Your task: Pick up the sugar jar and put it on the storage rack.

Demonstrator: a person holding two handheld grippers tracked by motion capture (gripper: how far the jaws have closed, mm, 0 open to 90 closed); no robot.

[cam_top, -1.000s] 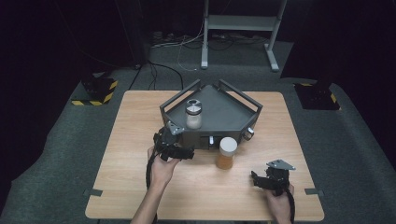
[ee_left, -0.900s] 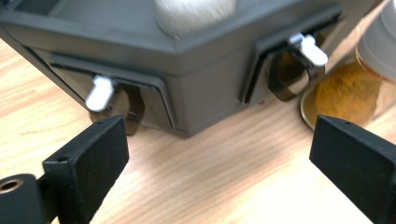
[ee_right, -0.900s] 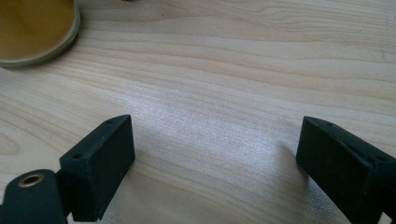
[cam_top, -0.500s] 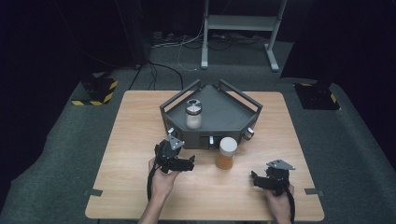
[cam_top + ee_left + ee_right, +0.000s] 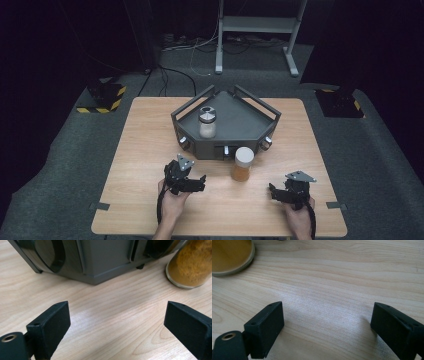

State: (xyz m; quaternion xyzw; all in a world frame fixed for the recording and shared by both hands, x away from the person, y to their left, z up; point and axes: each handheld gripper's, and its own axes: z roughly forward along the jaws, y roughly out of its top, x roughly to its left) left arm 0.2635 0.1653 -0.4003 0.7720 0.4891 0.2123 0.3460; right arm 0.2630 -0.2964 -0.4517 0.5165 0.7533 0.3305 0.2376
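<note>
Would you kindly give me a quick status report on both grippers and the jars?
Left gripper open, empty. Right gripper open, empty. Orange-powder jar upright on table, untouched; second jar in tray. Path clear.

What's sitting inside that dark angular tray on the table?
Inside the dark tray stands one jar with a pale filling and a grey lid, near its left wall. The rest of its floor looks bare. The front wall hides the floor strip just behind it.

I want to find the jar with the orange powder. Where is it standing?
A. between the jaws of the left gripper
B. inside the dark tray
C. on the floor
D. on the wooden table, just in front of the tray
D: the orange powder jar stands on the bare wooden table just in front of the dark tray, with no gripper holding it.
</note>
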